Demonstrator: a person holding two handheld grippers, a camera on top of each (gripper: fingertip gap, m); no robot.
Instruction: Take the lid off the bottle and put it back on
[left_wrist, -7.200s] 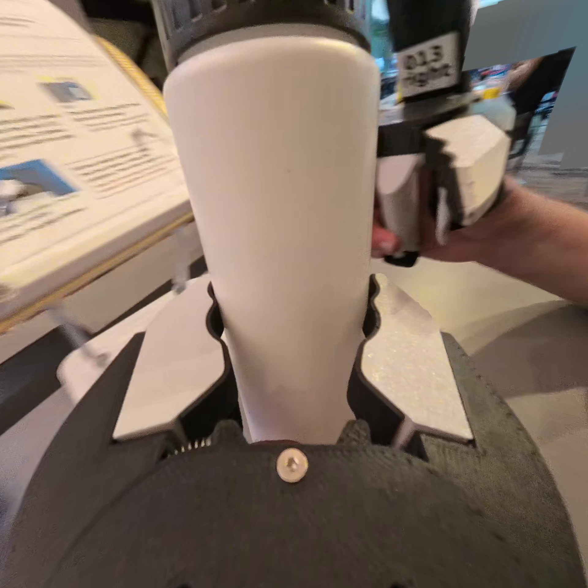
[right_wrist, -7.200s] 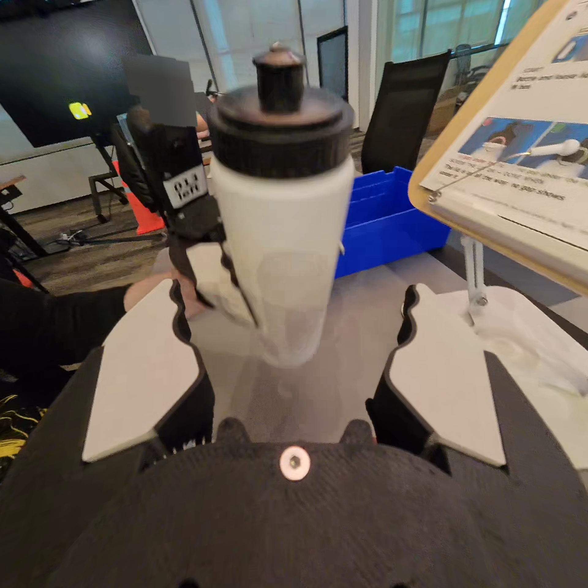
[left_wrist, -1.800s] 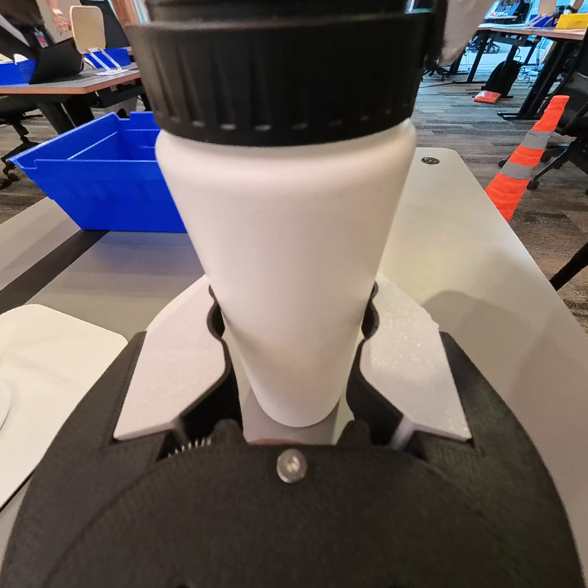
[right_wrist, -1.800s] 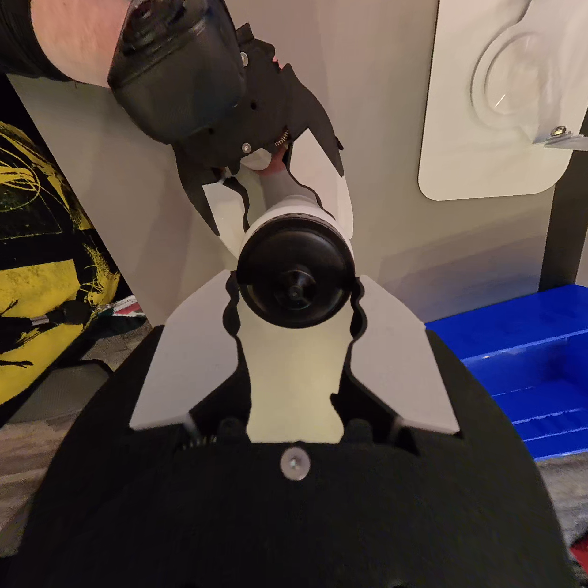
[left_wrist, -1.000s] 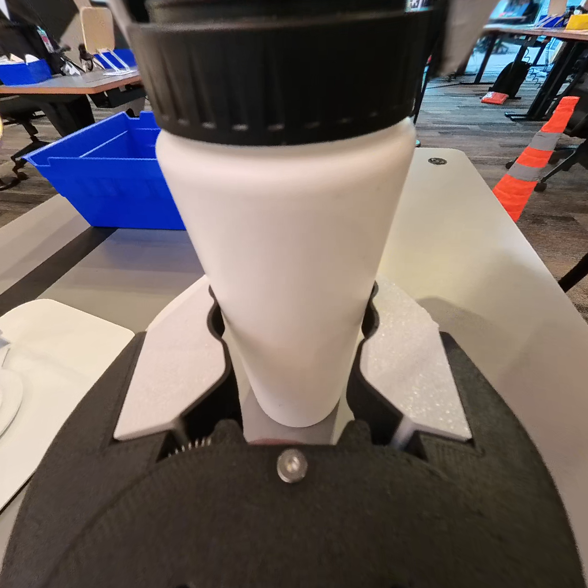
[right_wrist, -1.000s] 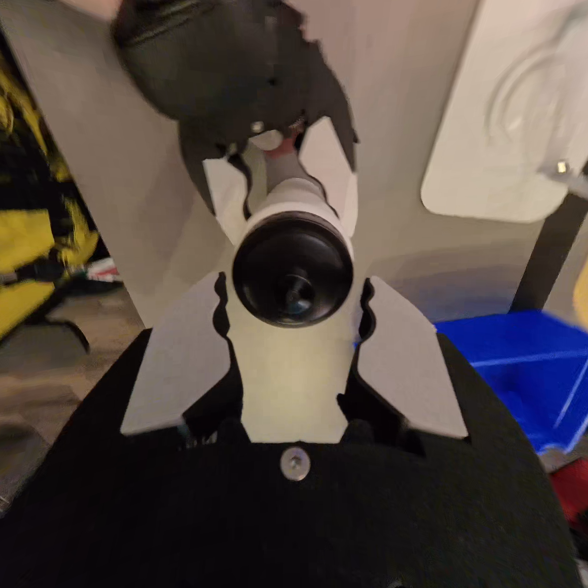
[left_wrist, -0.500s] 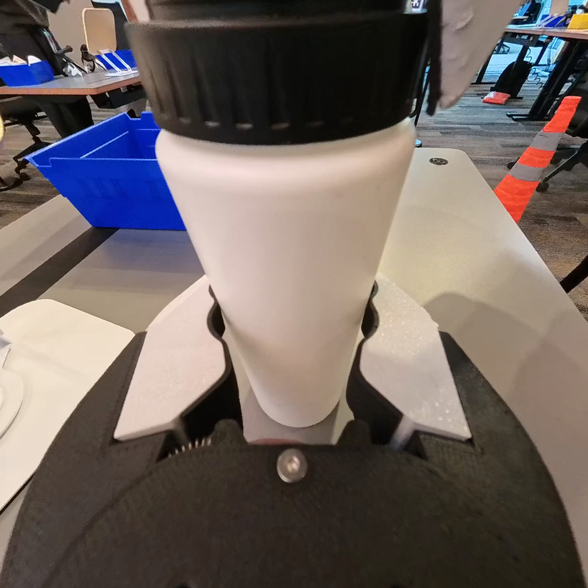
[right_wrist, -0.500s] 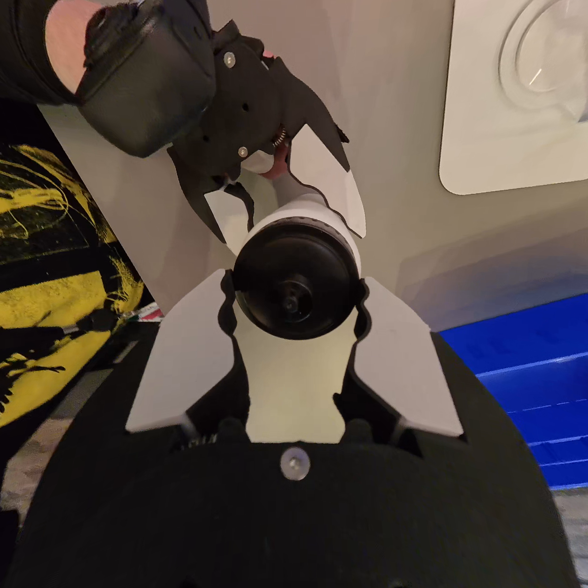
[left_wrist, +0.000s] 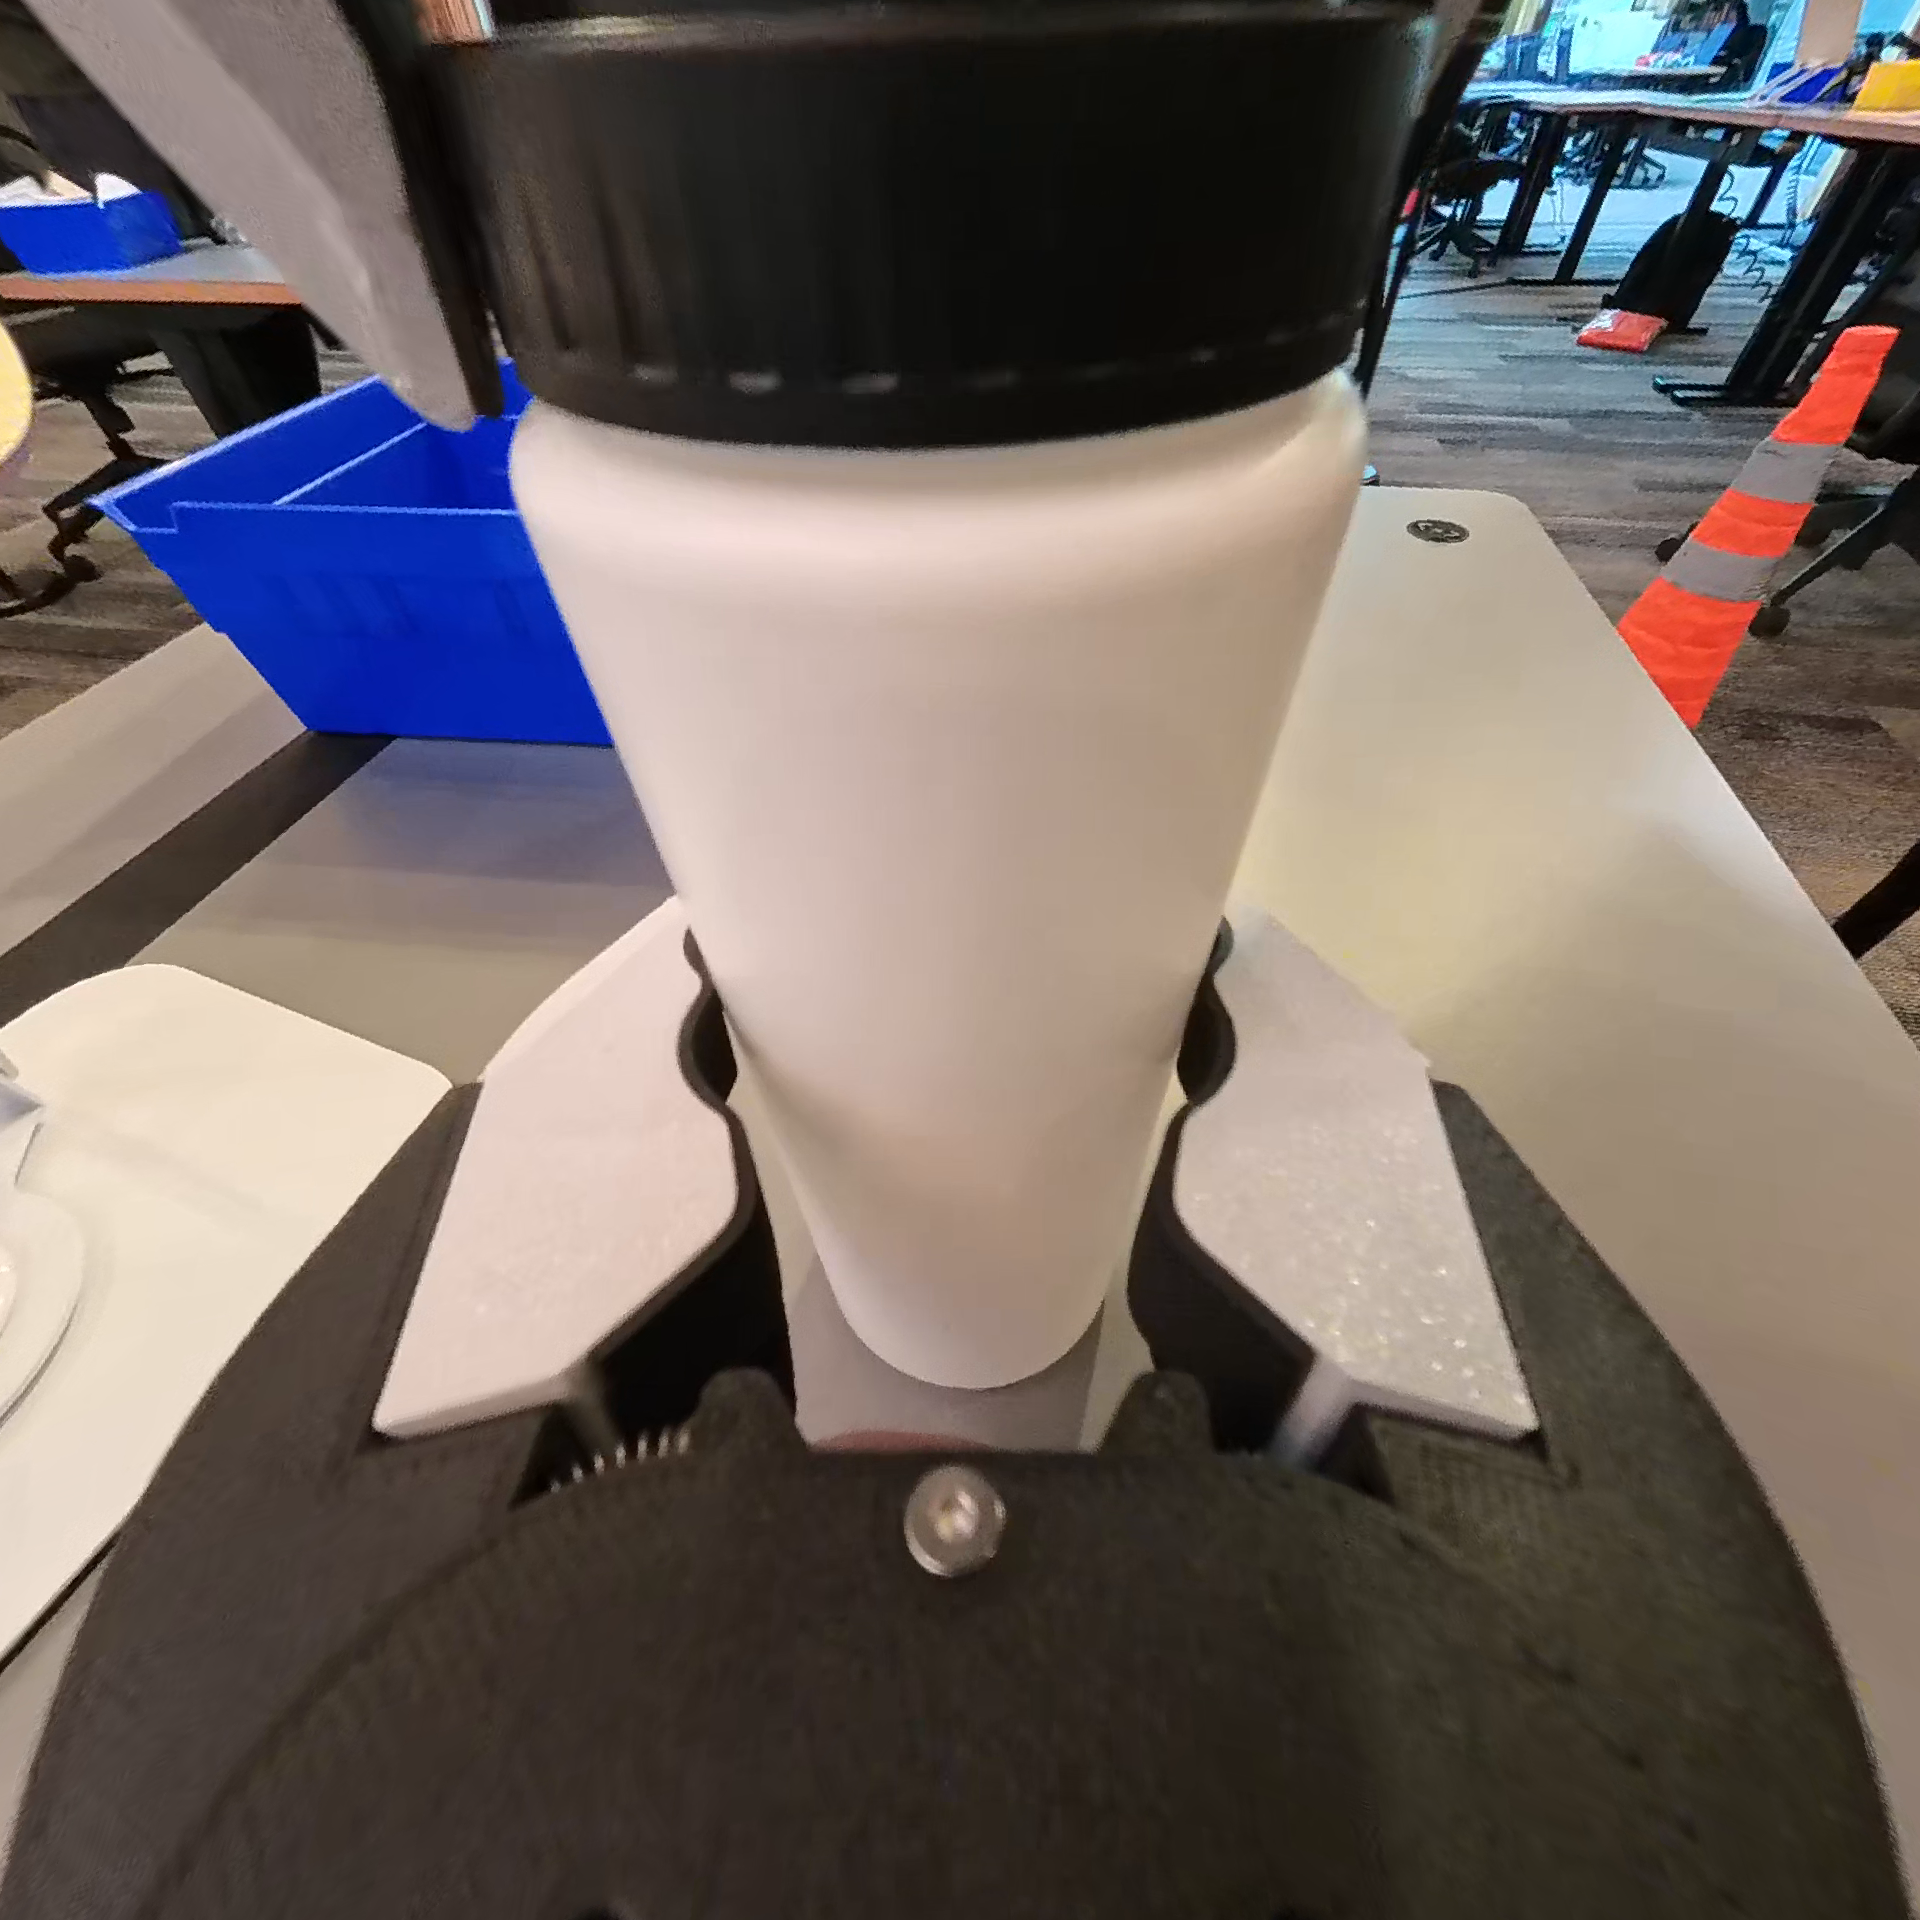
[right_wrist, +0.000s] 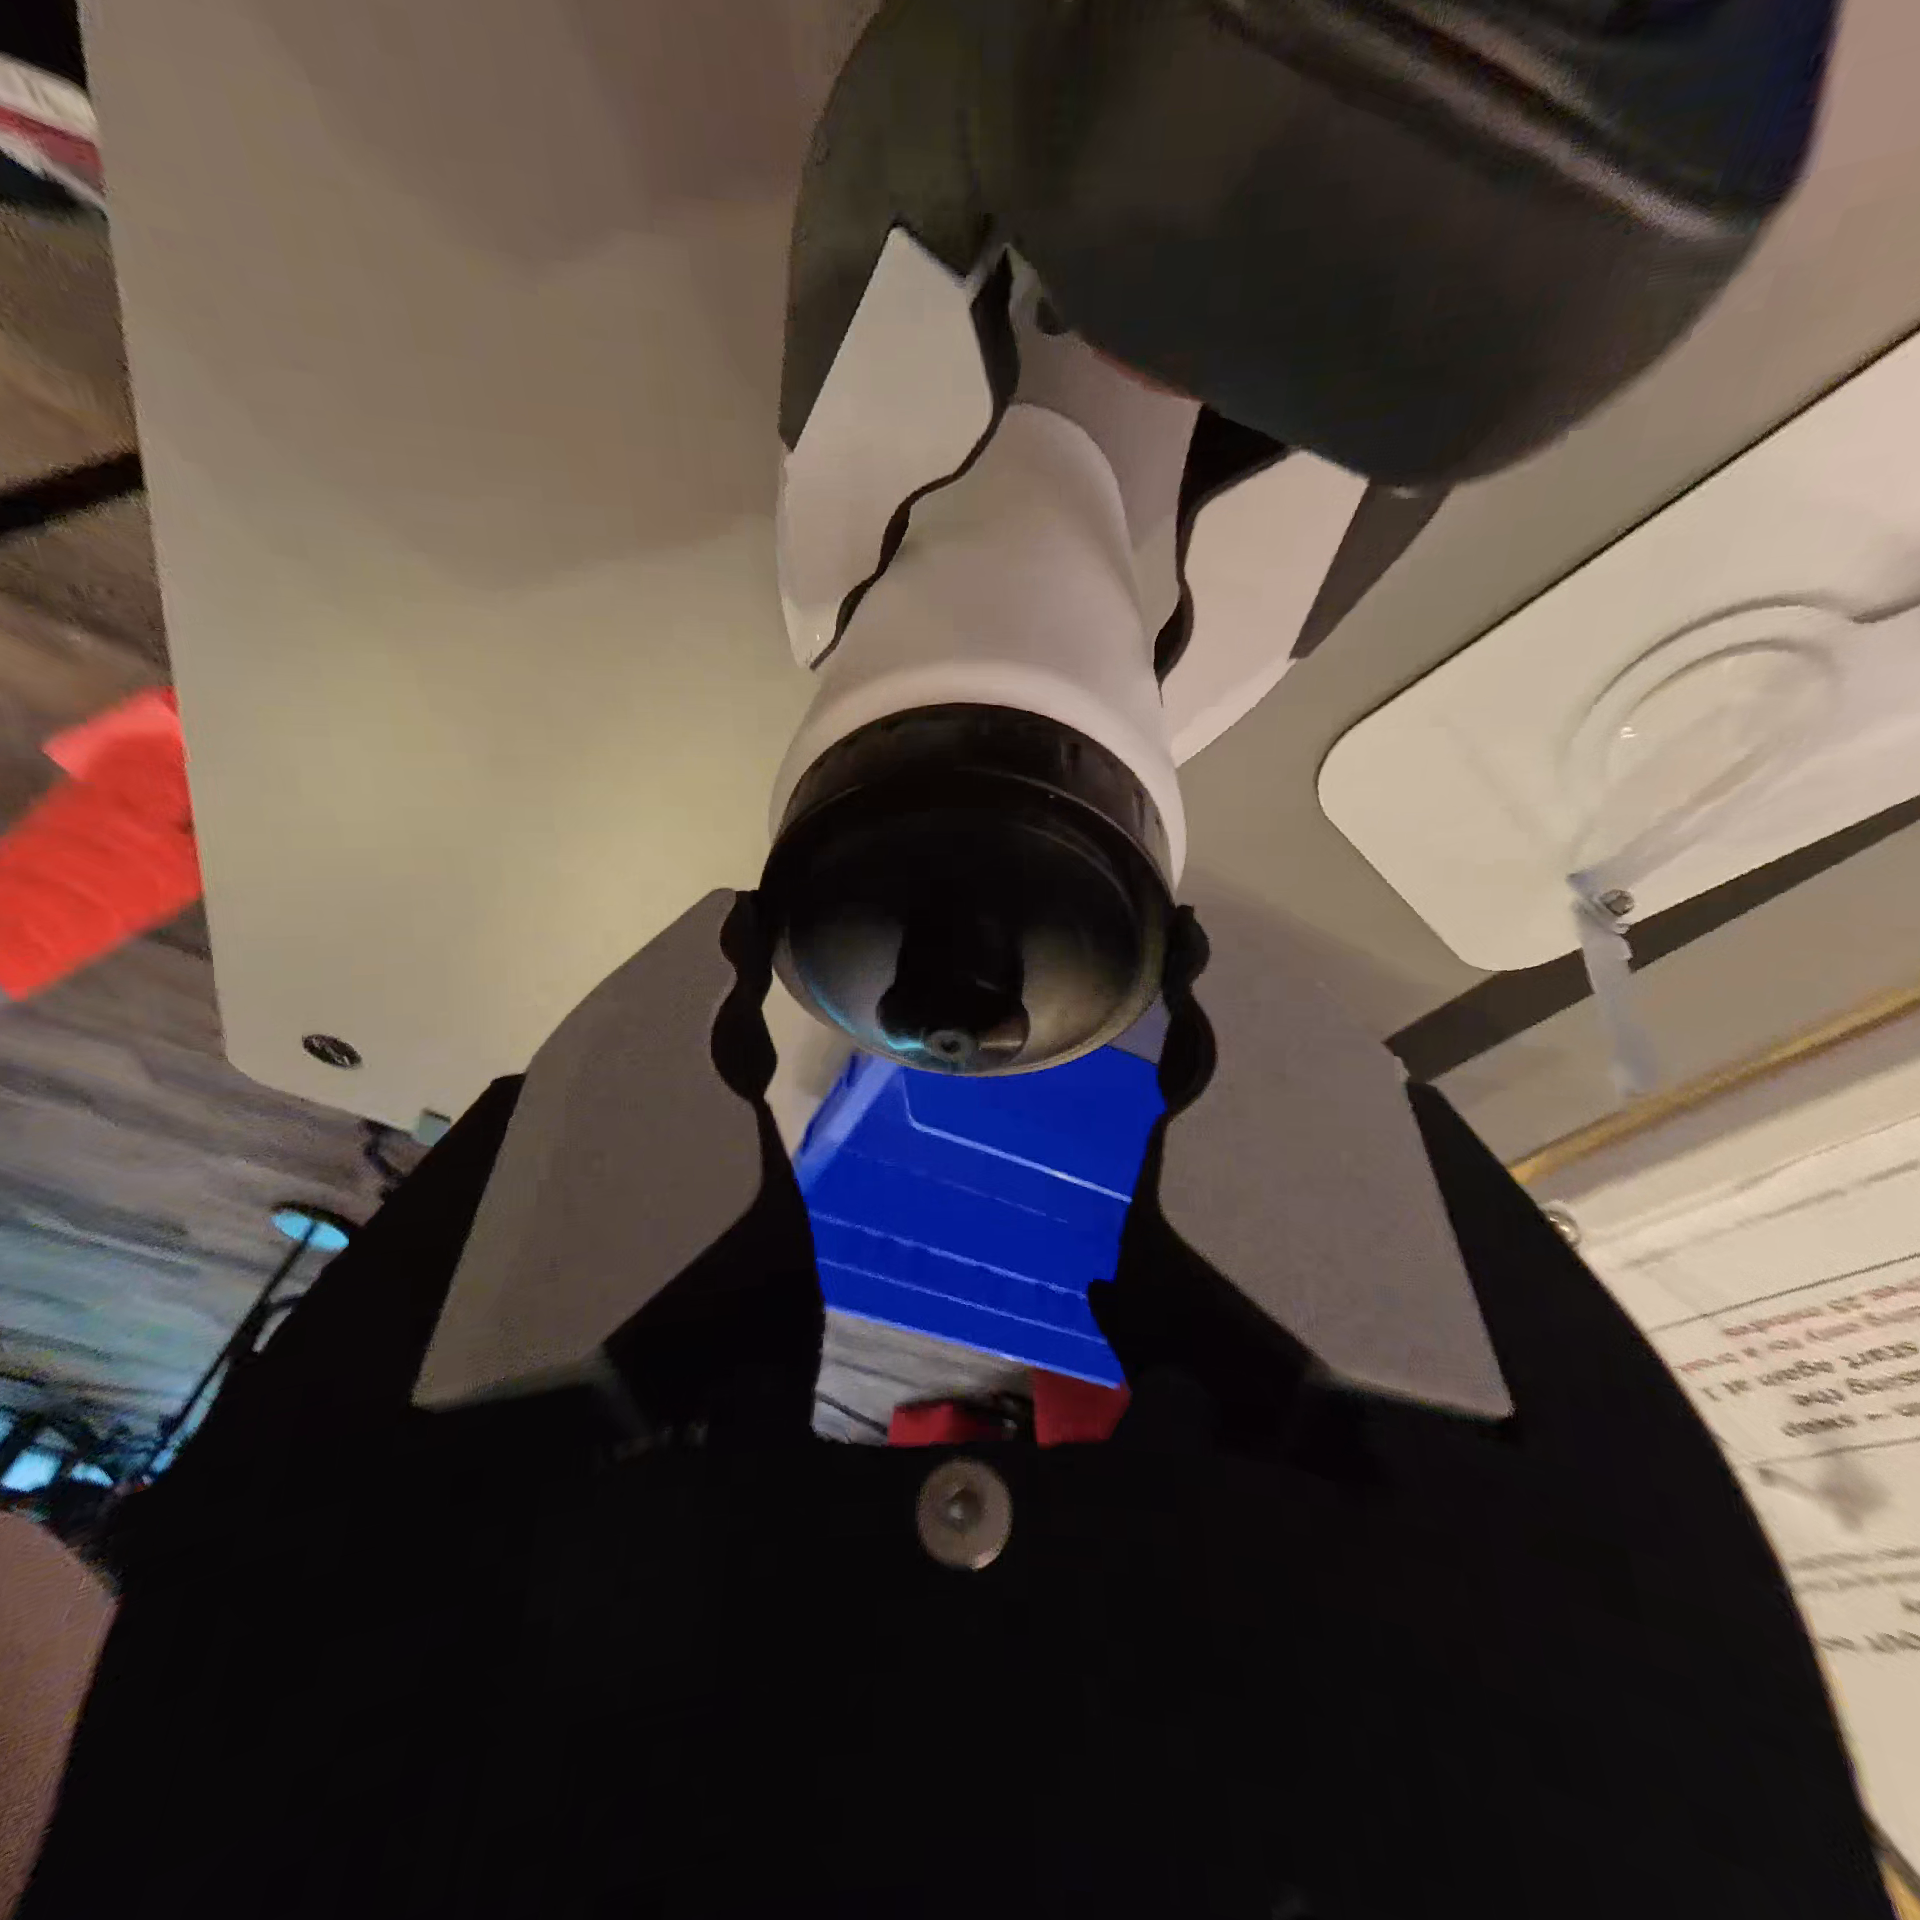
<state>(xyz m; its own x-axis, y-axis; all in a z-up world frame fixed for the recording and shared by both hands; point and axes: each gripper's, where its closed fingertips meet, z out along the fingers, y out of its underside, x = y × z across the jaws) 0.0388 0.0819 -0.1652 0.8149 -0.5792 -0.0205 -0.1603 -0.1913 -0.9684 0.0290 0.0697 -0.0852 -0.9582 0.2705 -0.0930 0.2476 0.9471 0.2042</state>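
Observation:
A white bottle (left_wrist: 935, 831) with a black ribbed lid (left_wrist: 935, 208) stands upright above the grey table (left_wrist: 1507, 883). My left gripper (left_wrist: 956, 977) is shut on the lower body of the bottle. My right gripper (right_wrist: 961, 925) comes down from above and is shut on the lid (right_wrist: 966, 883), one finger on each side. One of its grey fingers (left_wrist: 312, 208) shows to the left of the lid in the left wrist view. The lid sits on the bottle (right_wrist: 1018, 582). The left gripper (right_wrist: 1039, 520) also shows in the right wrist view, around the bottle body.
A blue bin (left_wrist: 343, 603) stands on the table behind the bottle, also in the right wrist view (right_wrist: 987, 1195). A white tray (left_wrist: 208, 1122) lies at the left. An orange cone (left_wrist: 1756, 540) stands on the floor off the table's right edge. Desks and chairs stand farther back.
My right gripper has turned a long way around the lid's axis, and its finger moved from the right of the lid to the left. The left gripper and the bottle have stayed still.

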